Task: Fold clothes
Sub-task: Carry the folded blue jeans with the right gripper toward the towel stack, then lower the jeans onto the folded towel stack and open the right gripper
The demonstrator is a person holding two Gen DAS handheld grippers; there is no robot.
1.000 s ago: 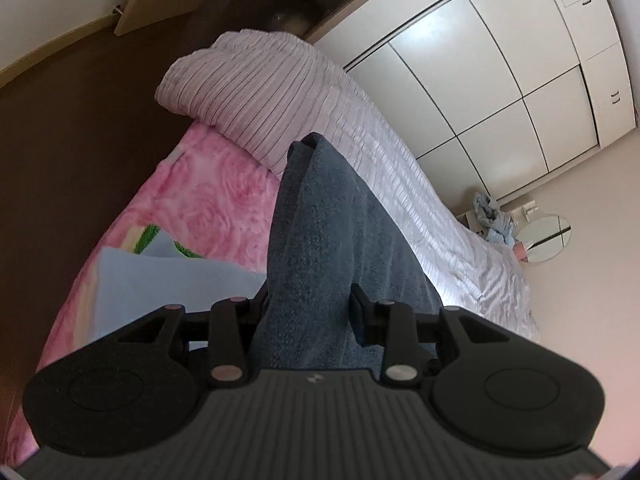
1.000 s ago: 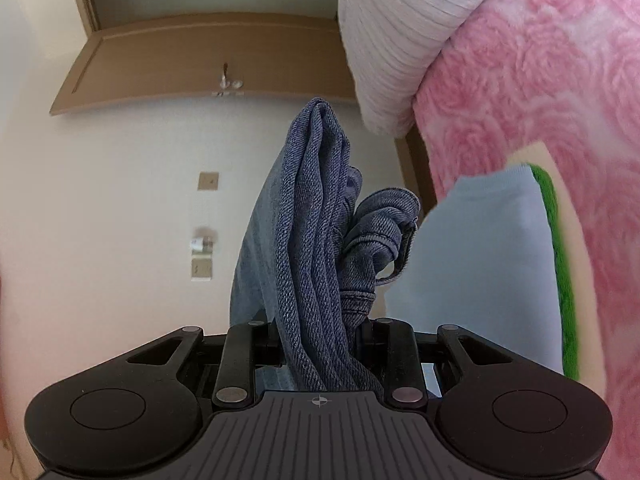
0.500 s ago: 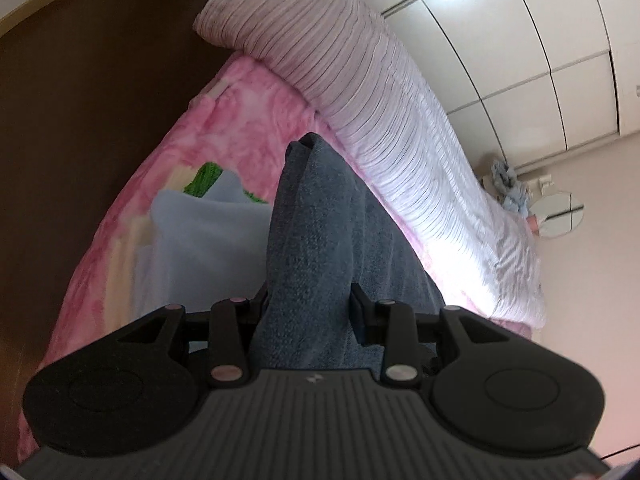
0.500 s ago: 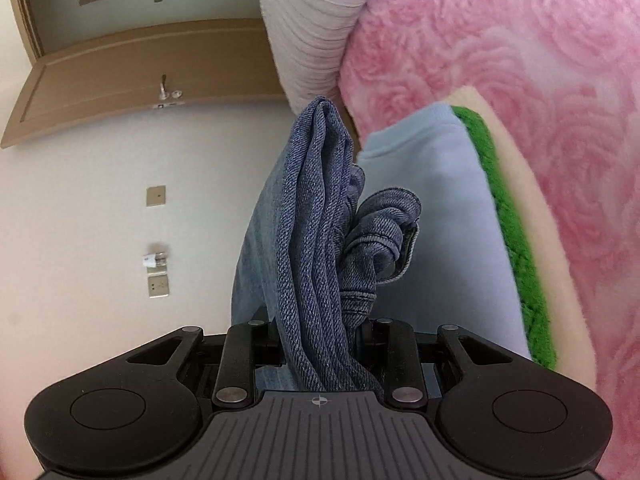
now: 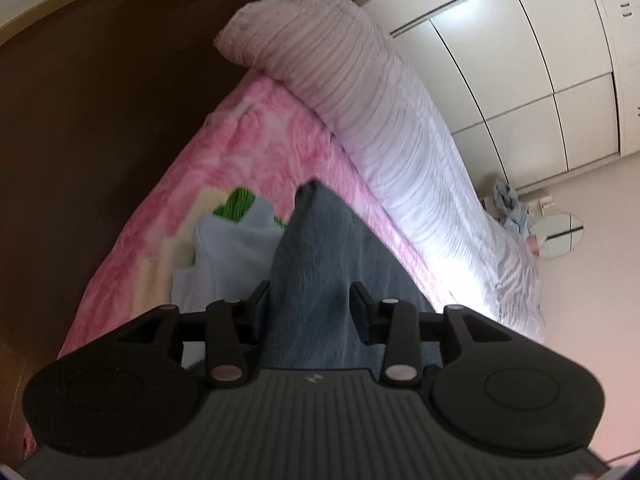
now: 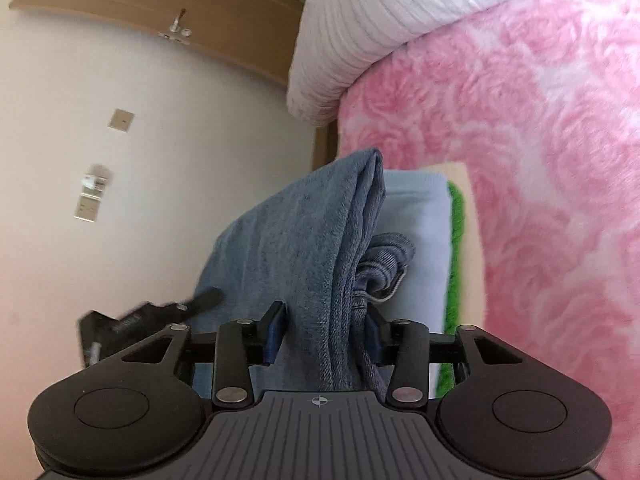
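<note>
1. Carrying a folded pair of jeans [image 6: 316,248] between both grippers, the person has it over a pink bed [image 6: 520,140], close above a pale blue folded garment [image 6: 416,216] that lies at about one o'clock from the right gripper [image 6: 326,328].

2. The right gripper's jaws have just been opening. They stand apart now, a gap shows beside the left pad, and the denim bundle hangs loosely between them, no longer pinched.

3. The left gripper [image 5: 310,306] has also been easing open. The jeans [image 5: 320,264] fill the space between its fingers, but blur hides whether the pads press on the cloth, so I cannot tell if it grips.

4. In the left view the pale blue garment [image 5: 236,256] sits at eleven o'clock from the jeans, and a white ribbed quilt [image 5: 360,92] runs along the bed from twelve to three o'clock.

5. The step in hand looks like setting the folded jeans down on or beside the blue garment, so this item is nearly done.

6. The next move calls for both jaws to let go fully and to back out along the cloth without dragging the folds open.
</note>
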